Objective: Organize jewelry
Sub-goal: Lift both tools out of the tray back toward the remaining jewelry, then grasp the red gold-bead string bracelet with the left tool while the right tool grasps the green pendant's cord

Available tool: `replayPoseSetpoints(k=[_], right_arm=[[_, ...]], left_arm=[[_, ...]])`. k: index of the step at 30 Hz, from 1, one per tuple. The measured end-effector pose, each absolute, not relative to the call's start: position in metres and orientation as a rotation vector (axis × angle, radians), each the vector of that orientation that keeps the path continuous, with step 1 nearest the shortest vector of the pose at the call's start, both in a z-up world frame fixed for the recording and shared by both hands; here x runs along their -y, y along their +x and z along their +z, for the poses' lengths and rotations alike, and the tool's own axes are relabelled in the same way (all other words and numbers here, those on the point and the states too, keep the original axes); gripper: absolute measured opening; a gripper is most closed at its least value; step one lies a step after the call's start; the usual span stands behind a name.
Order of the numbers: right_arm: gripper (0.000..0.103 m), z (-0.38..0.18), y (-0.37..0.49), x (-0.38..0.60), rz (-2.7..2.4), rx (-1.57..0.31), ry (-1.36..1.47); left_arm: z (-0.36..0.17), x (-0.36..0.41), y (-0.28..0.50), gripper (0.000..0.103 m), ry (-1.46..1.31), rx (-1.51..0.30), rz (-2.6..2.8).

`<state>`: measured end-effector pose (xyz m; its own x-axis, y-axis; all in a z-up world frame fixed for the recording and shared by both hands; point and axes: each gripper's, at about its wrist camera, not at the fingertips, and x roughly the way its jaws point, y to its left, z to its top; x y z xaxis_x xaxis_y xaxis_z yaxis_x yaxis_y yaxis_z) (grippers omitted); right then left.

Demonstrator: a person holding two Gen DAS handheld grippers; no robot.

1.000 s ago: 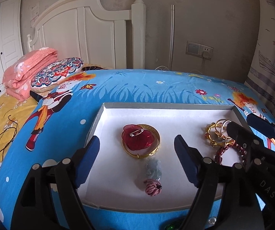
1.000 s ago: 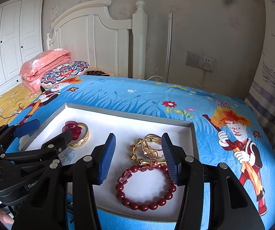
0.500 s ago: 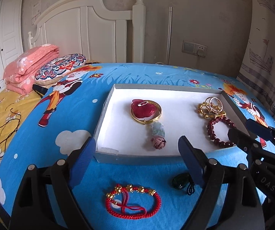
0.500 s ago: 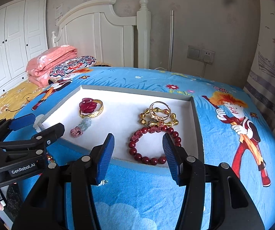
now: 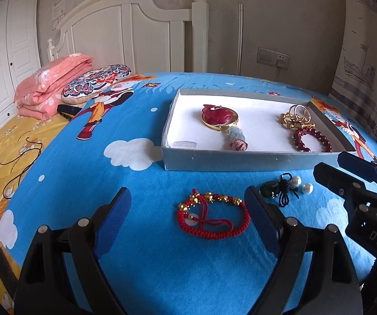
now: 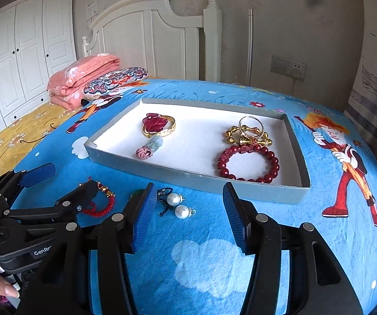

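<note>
A grey tray (image 5: pixel 214 161) with a white floor lies on the blue bedsheet. It holds a gold bangle with a red flower piece (image 5: pixel 220 116), a jade pendant (image 5: pixel 237 137), gold bracelets (image 5: pixel 294 119) and a dark red bead bracelet (image 5: pixel 312 140). In front of the tray, a red cord bracelet (image 5: pixel 213 216) lies on the sheet between the fingers of my open left gripper (image 5: pixel 188 204), untouched. A green pendant (image 5: pixel 271 190) and two pearls (image 6: pixel 173 199) lie to its right. My right gripper (image 6: pixel 188 194) is open, with the pearls near its left finger.
A folded pink quilt (image 5: pixel 52 89) and a patterned pillow (image 5: pixel 96 82) sit at the far left by the white headboard (image 5: pixel 136 39). A thin black cord (image 5: pixel 20 168) trails on the yellow sheet. A wardrobe stands left and a curtain right. A hand (image 6: pixel 2 288) shows at bottom left.
Both grippers have drawn back from over the tray toward the near side of the bed. The cord bracelet, green pendant and pearls have come into view. The left jaws stand slightly wider.
</note>
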<state>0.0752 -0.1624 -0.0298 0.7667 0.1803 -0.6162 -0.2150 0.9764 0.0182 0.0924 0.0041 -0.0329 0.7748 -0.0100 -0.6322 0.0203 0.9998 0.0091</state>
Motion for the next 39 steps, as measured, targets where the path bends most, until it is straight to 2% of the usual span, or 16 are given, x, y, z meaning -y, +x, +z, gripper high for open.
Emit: replayPoseSetpoints(k=[6,16,22,23,24,38,39], right_arm=[[0.050,-0.037,0.077,0.146,0.219,-0.692,-0.058],[0.025,-0.047,0.088,0.121,0.251,-0.761,-0.075],[0.022,-0.052,0.094,0.123,0.248,-0.795,-0.045],[0.013,-0.053,0.095,0.122,0.252,-0.800,-0.048],[0.010,-0.054,0.095,0.121,0.258,-0.804,-0.055],[0.007,-0.048,0.065,0.147,0.271,-0.728,-0.039],[0.007,-0.049,0.062,0.151,0.271,-0.730,-0.032]], left_arm=[[-0.039,-0.018,0.090,0.085,0.051,-0.702,0.010],[-0.041,-0.026,0.093,0.085,0.087,-0.724,-0.028],[-0.043,-0.027,0.095,0.085,0.076,-0.728,-0.046],[-0.043,-0.026,0.095,0.085,0.073,-0.730,-0.049],[-0.043,-0.026,0.095,0.085,0.070,-0.733,-0.052],[-0.048,-0.009,0.093,0.084,0.068,-0.746,-0.065],[-0.048,-0.008,0.093,0.081,0.067,-0.744,-0.068]])
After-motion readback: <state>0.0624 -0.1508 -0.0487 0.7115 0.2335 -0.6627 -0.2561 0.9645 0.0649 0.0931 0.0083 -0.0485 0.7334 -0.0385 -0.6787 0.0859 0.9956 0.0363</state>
